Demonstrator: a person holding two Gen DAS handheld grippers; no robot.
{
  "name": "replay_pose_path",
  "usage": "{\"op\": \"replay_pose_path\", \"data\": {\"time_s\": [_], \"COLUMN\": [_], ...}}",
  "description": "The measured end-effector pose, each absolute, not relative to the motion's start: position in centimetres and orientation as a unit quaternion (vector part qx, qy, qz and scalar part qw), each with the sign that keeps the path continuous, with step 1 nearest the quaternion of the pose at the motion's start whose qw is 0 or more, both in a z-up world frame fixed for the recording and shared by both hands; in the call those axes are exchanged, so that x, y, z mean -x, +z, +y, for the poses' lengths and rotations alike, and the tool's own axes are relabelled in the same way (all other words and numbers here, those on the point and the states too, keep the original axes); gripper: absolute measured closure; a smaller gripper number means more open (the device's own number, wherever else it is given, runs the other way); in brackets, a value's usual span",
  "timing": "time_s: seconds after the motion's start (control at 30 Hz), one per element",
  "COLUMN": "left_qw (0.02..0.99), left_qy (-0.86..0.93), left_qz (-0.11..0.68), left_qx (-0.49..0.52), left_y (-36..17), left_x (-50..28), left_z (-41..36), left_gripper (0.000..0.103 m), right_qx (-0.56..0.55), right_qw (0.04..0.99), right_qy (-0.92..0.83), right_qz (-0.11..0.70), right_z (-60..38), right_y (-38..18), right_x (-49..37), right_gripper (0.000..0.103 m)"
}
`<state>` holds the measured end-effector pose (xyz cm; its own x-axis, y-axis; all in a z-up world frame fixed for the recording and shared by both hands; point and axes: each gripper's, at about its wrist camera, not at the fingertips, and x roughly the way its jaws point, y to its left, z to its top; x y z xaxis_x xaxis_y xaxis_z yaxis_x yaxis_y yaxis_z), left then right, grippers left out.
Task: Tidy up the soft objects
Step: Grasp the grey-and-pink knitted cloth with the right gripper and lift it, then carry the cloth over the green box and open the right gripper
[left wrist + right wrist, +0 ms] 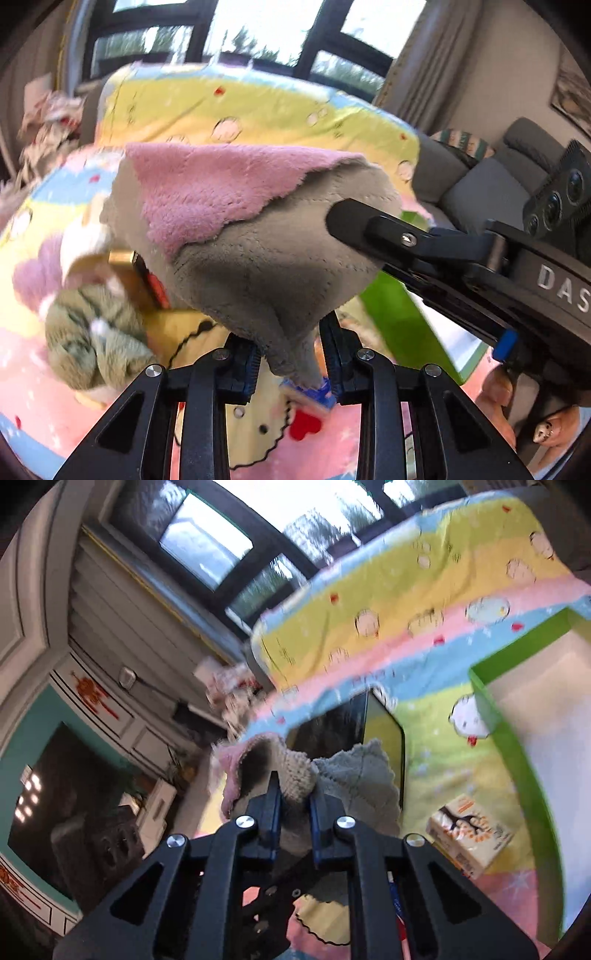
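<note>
A plush cloth (258, 236), grey on one side and pink on the other, hangs lifted above a colourful cartoon blanket (258, 107). My left gripper (291, 365) is shut on its lower corner. My right gripper (293, 812) is shut on another edge of the same cloth (354, 775); in the left wrist view its black finger (354, 221) comes in from the right and presses into the grey side. A striped green plush toy (92, 343) lies on the blanket at lower left.
A green box (517, 760) with a pale inside stands on the blanket at right. Beside it lies a small tissue pack (469, 834). A dark tablet-like slab (384, 734) rests behind the cloth. A grey sofa (491, 184) is at the right, windows behind.
</note>
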<state>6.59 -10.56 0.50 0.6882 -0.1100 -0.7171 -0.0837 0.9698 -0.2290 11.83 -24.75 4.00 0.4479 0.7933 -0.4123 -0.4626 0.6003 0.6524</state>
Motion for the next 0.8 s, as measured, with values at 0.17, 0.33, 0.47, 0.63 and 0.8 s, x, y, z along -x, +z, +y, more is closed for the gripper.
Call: {"op": "replay_pose_path", "data": {"time_s": [0.17,0.33,0.47,0.63,0.8], "left_qw": [0.923,0.929,0.927,0.923,0.912], "left_qy": [-0.047,-0.085,-0.122,-0.164,-0.205], "left_qz": [0.367,0.35,0.346,0.342,0.351], "left_qx": [0.105,0.083,0.079,0.067,0.054], "left_y": [2.6,3.8,4.3,4.6,4.6], "left_x": [-7.3,-8.5,-10.0,-10.4,-11.6], "left_z": [-13.5,-16.7,-19.4,-23.0,-25.7], "left_gripper": [0.073,0.073,0.073,0.073,0.073], "right_qx": [-0.261,-0.281,-0.304,-0.325,-0.341], "right_qw": [0.844,0.867,0.877,0.887,0.894], "right_qy": [0.357,0.32,0.288,0.242,0.189], "right_qz": [0.302,0.258,0.236,0.221,0.219], "right_z": [-28.8,-32.3,-35.0,-38.2,-40.8], "right_y": [6.4,7.6,7.6,7.1,6.1], "right_x": [-10.2,-9.0,-8.9,-8.4,-8.5], "right_gripper": [0.091,0.091,0.091,0.091,0.091]}}
